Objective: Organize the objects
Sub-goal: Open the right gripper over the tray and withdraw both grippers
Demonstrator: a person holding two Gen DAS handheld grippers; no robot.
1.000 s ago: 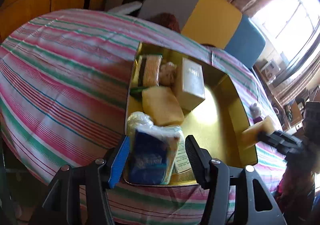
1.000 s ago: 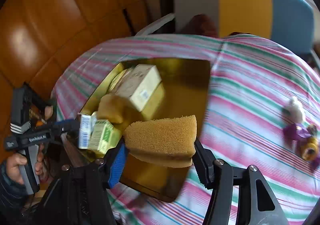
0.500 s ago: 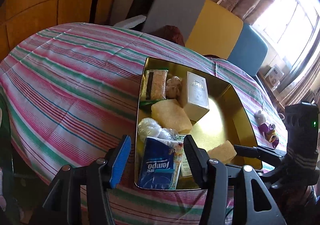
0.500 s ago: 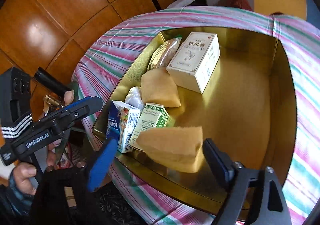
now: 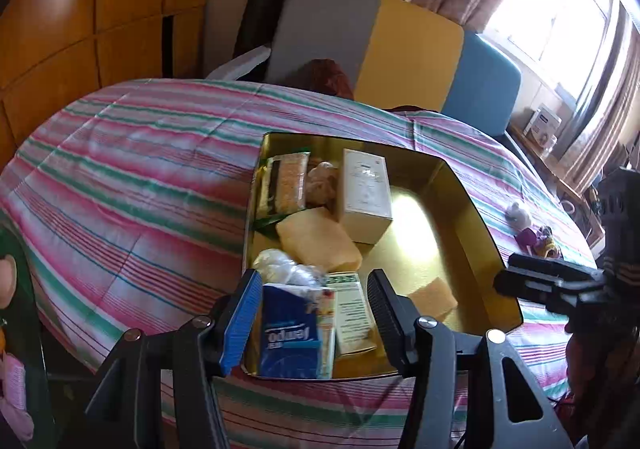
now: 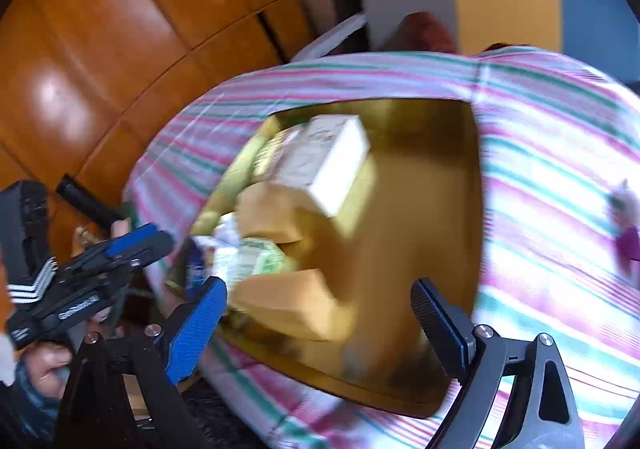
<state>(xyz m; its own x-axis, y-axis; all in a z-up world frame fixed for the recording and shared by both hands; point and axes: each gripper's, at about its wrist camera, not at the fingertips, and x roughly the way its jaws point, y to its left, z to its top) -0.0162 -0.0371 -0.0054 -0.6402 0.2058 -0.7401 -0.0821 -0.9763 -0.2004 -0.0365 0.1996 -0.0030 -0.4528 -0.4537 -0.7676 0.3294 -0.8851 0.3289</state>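
Striped cloth in pink, green and white covers the counter (image 5: 132, 177), with wooden wall panels behind it and a grey, yellow and blue chair at its far edge. On the cloth sits a gold tray (image 5: 472, 209), and the sponge (image 5: 434, 299) lies flat on the tray floor near its front edge, toward the right wall. It touches neither tool. In the right wrist view, which is blurred, the same sponge (image 6: 288, 301) lies between and beyond the tips of the right hand-held gripper (image 6: 320, 313), whose jaws have just been opening and now stand wide, with the pads clear of it. That tool tilts down toward the tray from the front right corner; from the left wrist view its black fingers (image 5: 548, 277) reach in over the tray's right rim.

Left of the sponge stand a green and white carton (image 5: 352, 313) and a blue tissue pack (image 5: 290, 333) at the tray's front left corner. The left hand-held gripper (image 5: 310, 317) hangs above them, angled downward, jaws partly spread and gripping nothing. A person's hand (image 6: 48, 361) grips its handle at the counter's front left.

Farther back in the tray lie a crumpled plastic wrap (image 5: 284, 269), a second yellow sponge (image 5: 320, 241), a white box (image 5: 366, 193) and a packet of crackers (image 5: 286, 181). Small toy figures (image 5: 530, 227) rest on the cloth near the counter's right edge.
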